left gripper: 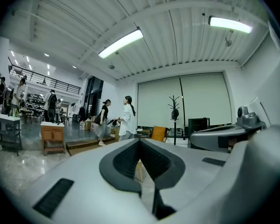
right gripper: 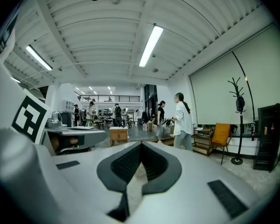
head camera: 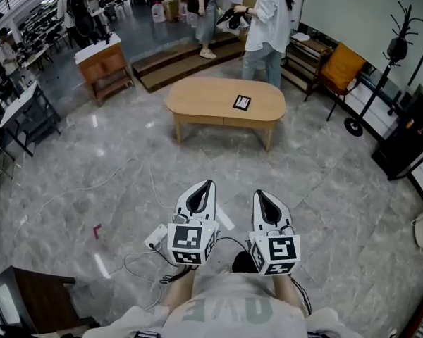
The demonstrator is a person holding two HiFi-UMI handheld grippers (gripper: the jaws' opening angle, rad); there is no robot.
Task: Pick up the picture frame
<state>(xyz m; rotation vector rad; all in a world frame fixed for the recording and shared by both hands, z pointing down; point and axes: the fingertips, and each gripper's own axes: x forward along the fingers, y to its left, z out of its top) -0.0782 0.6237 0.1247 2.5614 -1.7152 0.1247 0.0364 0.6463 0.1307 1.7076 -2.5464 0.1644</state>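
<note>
The picture frame (head camera: 242,103) is small, black-edged and lies flat on the right half of an oval wooden table (head camera: 197,97), well ahead of me across the marble floor. Both grippers are held close to my body, side by side, pointing roughly level toward the table. My left gripper (head camera: 203,186) is shut with nothing between its jaws; in the left gripper view its tips (left gripper: 140,142) meet. My right gripper (head camera: 262,195) is shut and empty too, its tips (right gripper: 141,145) touching. The frame is not visible in either gripper view.
Two people (head camera: 268,20) stand behind the table by a low wooden step. A wooden cabinet (head camera: 103,63) stands back left, an orange chair (head camera: 340,69) and coat rack (head camera: 395,55) back right. Cables and a white power strip (head camera: 155,238) lie on the floor by my feet.
</note>
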